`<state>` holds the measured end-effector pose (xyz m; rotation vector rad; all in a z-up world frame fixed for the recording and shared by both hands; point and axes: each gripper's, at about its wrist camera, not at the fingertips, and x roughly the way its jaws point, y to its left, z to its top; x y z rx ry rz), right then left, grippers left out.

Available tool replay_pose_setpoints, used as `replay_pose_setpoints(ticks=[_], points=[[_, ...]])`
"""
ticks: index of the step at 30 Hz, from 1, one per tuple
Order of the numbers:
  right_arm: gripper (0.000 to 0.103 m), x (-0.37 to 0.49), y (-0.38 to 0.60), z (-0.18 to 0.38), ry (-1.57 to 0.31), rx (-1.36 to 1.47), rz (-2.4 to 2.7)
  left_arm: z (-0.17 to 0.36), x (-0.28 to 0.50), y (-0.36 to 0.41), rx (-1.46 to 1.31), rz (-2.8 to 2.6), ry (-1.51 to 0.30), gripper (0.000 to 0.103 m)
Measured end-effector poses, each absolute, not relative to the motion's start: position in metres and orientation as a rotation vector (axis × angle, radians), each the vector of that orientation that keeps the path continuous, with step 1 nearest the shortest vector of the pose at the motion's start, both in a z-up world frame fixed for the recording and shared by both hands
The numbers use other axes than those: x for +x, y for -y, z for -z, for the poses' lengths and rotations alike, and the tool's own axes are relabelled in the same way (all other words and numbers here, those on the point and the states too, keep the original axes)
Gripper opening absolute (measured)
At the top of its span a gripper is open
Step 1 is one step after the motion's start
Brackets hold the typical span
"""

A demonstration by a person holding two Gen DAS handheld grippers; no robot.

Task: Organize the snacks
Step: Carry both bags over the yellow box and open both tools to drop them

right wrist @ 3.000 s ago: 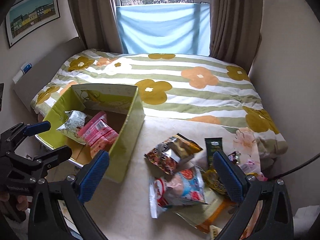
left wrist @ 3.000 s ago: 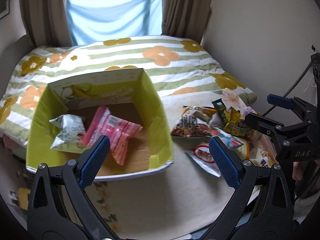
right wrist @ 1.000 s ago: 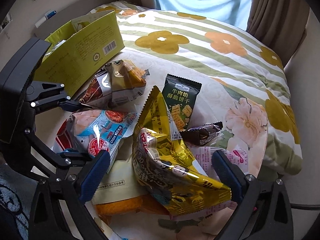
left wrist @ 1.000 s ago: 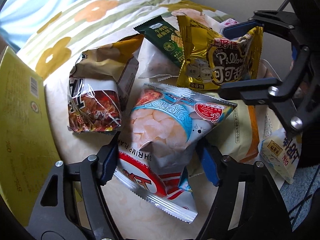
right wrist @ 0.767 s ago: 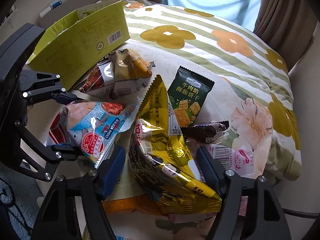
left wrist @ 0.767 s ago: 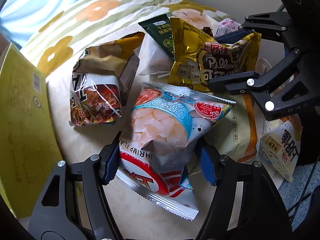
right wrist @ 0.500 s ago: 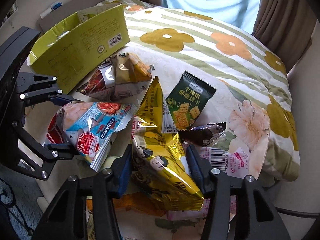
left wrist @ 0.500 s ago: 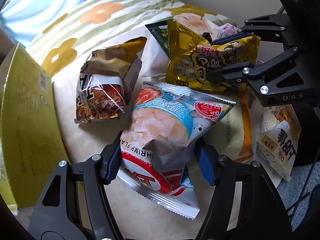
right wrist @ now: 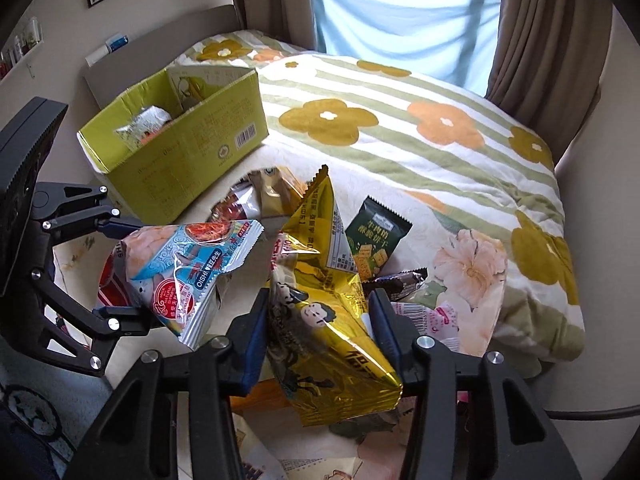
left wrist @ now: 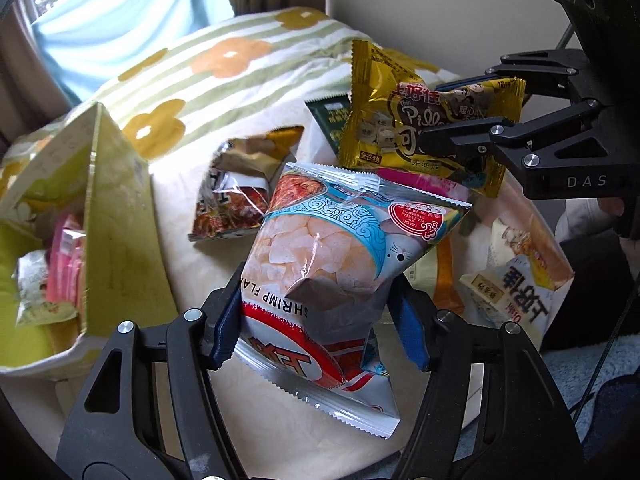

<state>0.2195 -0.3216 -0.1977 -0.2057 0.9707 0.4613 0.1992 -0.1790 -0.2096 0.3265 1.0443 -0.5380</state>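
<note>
My left gripper is shut on a shrimp cracker bag, blue, white and red, held above the bed; it also shows in the right wrist view. My right gripper is shut on a gold snack bag, lifted off the pile, also seen in the left wrist view. The yellow-green cardboard box stands to the left with a pink pack and a pale green pack inside.
Loose snacks lie on the cream blanket: a brown-red bag, a dark green biscuit pack, a dark wrapper, a white and yellow pack. A flowered striped duvet covers the bed behind. Wall on the right.
Both grippers closed on their bags and lifted them. The right gripper raised the gold bag off the pile; the left raised the shrimp cracker bag and swung toward the box.
</note>
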Motion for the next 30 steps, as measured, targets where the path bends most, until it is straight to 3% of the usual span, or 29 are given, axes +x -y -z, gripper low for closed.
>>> replay_pose_setpoints(ticks=[16, 30], points=[[0.044, 0.226, 0.259, 0.108, -0.786, -0.181, -0.477, 0.110, 0.219, 0.061, 0.176, 0.337, -0.826, 0.062], [0.044, 0.283, 0.103, 0.106, -0.804, -0.083, -0.514, 0.127, 0.292, -0.110, 0.160, 0.183, -0.885, 0.062]])
